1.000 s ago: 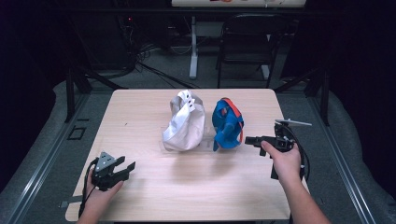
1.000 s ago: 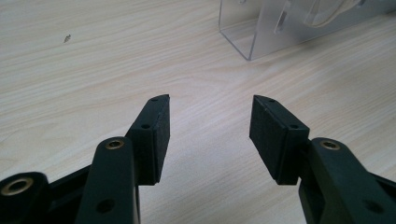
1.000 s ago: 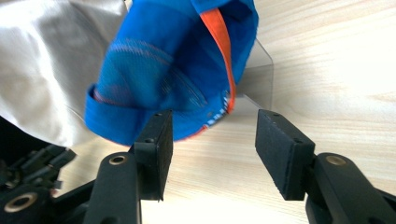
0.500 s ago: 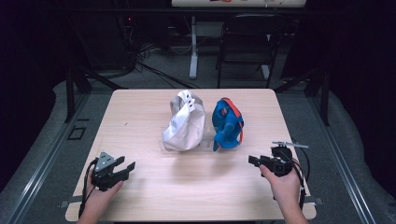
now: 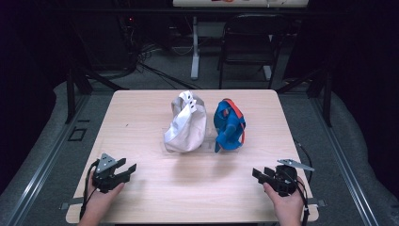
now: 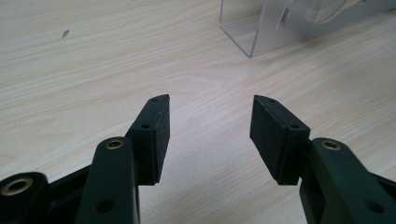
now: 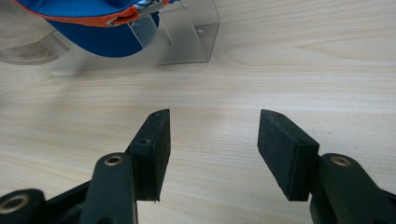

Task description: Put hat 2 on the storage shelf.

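Both grippers idle near the bottom of the high view, jaws spread, nothing between them: left gripper lower left, right gripper lower right. Blue cap and white cap sit mid-frame on a clear acrylic stand, touching side by side. Judgement: the blue cap is nearest the right gripper. Approach low over the table, take the brim edge, lift straight off, avoid nudging the stand.
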Available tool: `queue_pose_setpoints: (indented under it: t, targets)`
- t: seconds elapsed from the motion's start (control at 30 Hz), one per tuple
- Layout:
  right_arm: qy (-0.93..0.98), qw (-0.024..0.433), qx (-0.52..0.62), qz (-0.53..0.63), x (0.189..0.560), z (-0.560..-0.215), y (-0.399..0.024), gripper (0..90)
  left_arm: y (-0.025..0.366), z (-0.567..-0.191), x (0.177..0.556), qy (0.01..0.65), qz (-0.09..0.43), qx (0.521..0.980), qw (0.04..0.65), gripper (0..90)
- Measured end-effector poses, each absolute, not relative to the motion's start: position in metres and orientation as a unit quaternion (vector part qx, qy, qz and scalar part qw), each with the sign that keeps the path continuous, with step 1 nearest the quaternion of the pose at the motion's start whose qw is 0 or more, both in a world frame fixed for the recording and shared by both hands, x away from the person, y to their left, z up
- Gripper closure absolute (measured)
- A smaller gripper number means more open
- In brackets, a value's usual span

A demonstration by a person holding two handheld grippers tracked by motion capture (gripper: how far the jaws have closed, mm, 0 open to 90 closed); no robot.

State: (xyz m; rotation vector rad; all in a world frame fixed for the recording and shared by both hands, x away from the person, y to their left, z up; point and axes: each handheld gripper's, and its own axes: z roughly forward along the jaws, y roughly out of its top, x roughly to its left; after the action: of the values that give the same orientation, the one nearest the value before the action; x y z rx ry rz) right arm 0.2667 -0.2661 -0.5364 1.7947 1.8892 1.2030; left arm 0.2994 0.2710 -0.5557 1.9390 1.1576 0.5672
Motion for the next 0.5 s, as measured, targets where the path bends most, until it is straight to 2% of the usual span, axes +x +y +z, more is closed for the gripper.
queue_pose_setpoints:
  t: [0.3,0.5]
  targets:
    - [0.664,0.184,0.601,0.404,0.261,-0.548,-0.262,43.6,0.270,-0.557,0.301,0.452,0.219,0.771,0.392,48.2]
    - [0.671,0.190,0.595,0.400,0.262,-0.553,-0.257,43.7,0.265,-0.558,0.304,0.446,0.218,0.774,0.393,48.1]
